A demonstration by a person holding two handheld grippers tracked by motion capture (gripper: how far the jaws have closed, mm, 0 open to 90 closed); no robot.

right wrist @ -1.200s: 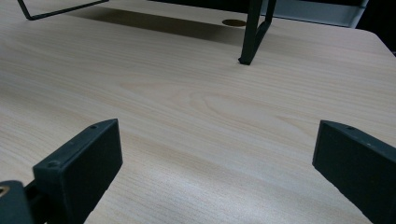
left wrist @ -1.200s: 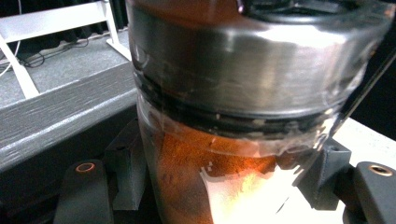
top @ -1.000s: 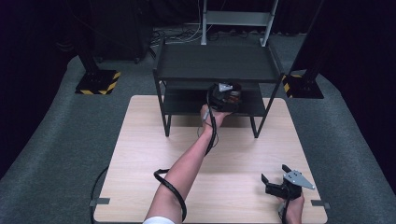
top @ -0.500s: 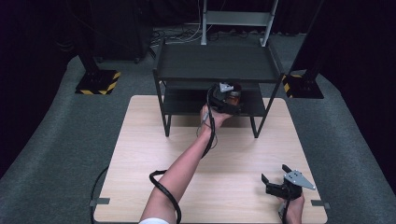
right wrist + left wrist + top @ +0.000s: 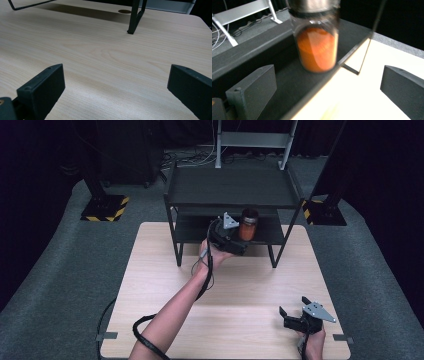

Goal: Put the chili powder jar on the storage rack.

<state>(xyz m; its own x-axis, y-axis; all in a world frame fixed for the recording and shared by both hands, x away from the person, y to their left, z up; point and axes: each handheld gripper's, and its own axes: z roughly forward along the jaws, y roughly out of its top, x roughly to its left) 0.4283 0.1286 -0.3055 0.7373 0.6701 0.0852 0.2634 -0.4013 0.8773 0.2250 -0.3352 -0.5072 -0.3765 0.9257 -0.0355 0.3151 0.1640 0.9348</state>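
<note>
One arm stretched toward the shelf's (image 5: 260, 234) orange jar (image 5: 248, 224), left hand-held gripper (image 5: 239, 245) gaping, right hand-held gripper (image 5: 291, 316) gaping, resting on table (image 5: 165, 270)

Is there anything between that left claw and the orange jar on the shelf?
Nothing visible. The left gripper is open, and the jar stands upright on the rack's lower shelf just beyond its jaws, with bare shelf in the gap between them.

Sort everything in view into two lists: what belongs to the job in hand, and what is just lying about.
Part of the job:
- jar of orange stuff, standing on the rack's lower shelf
- left gripper, jaws open, just in front of the jar
- black rack

Just about:
- right gripper, open, idle near the table's front corner
- yellow-striped stand feet on the floor
</note>
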